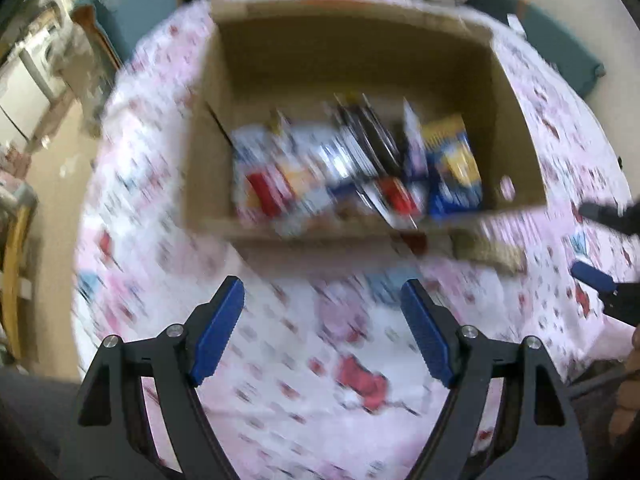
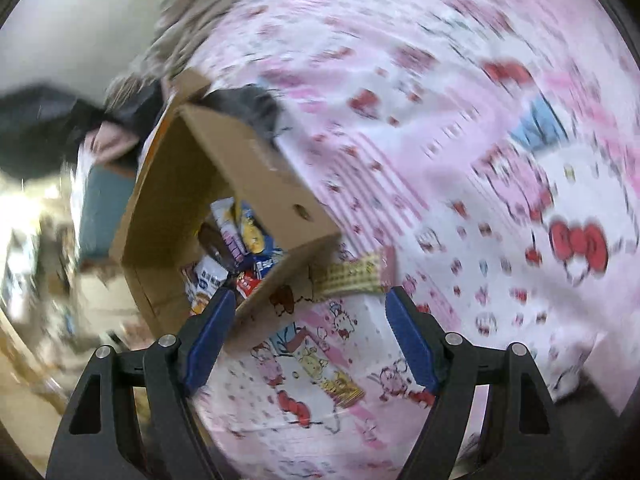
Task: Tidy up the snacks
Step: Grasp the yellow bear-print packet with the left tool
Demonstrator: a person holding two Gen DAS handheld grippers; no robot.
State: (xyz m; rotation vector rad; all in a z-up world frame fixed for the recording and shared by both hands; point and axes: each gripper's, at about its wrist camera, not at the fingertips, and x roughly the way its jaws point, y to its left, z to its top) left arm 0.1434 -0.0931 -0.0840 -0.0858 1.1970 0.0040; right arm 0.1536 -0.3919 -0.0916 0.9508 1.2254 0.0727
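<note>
Both tools are hanging released and empty over a pink cartoon-print cloth [image 1: 320,360], which is covering what is probably a bed or a counter; the blur is making it impossible to tell which. Nearest the left camera, the left tool [image 1: 322,308] is spreading its blue pads wide with nothing between them, and the right tool [image 2: 308,320] is standing just as wide, its left pad overlapping the near corner of the cardboard box [image 2: 224,168] in the picture, though contact is not clear. Most of the job is looking done: the snack packets [image 1: 352,168] are already sitting upright in a row inside the box, blue, red, white and yellow wrappers crowding its near wall. One item is remaining outside, a flat yellow-checked wafer packet [image 2: 352,276] lying on the cloth just beside the box's near wall, ahead of the right tool and roughly between its pads. Judging by this, only that packet is waiting to be lifted in.
</note>
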